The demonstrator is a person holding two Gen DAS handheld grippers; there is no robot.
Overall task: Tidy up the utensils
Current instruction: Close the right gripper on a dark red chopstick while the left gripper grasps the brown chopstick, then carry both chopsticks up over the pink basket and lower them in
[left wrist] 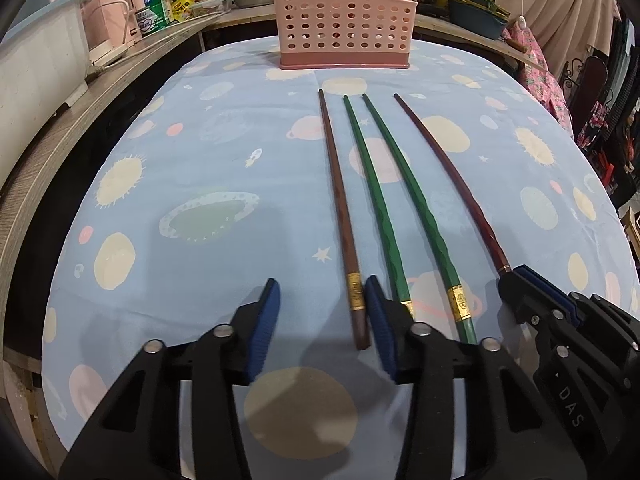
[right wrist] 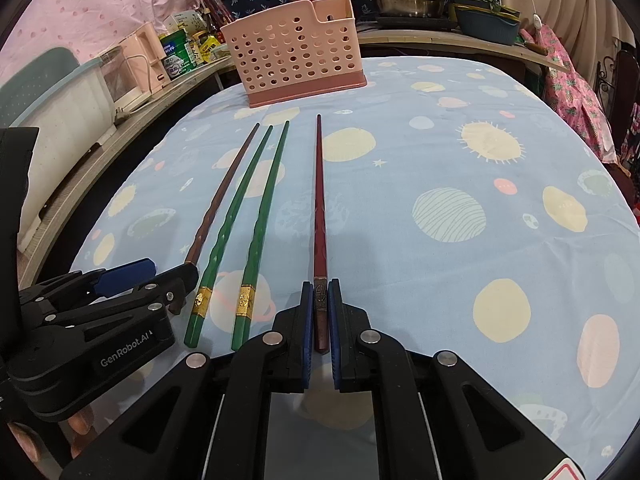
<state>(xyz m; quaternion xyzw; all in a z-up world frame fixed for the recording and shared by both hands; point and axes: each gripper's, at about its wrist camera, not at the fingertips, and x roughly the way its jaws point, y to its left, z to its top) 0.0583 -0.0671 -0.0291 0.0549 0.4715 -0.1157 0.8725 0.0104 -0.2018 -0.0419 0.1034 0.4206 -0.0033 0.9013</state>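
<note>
Four chopsticks lie side by side on the surface (left wrist: 208,152), which wears a blue cloth printed with planets, and all of them point toward the pink basket (left wrist: 344,20) standing at the far end.

The right tongs (right wrist: 321,312) have closed in around the thick end of the red chopstick (right wrist: 319,208). Their blue pads sit against both sides of its banded handle, so I'd call that a grip, though the stick looks to be lying on the cloth and not yet lifted.

The left tongs (left wrist: 324,320) are spread wide and hold nothing. The brown chopstick (left wrist: 338,200) lies just inside the right-hand pad rather than centred between the two.

The two green chopsticks (left wrist: 384,208) rest between the brown and red ones, apart from both tongs.

The risks, as I judge them:
- The red stick is pinched only at its very end. Lifted from there, the long thin tip could droop or swivel and miss the basket's opening.
- The stick is slim and glossy and may slide out between the pads.
- If the left tongs close where they are, the pad could nudge the brown stick sideways or roll it into the nearest green one.
</note>
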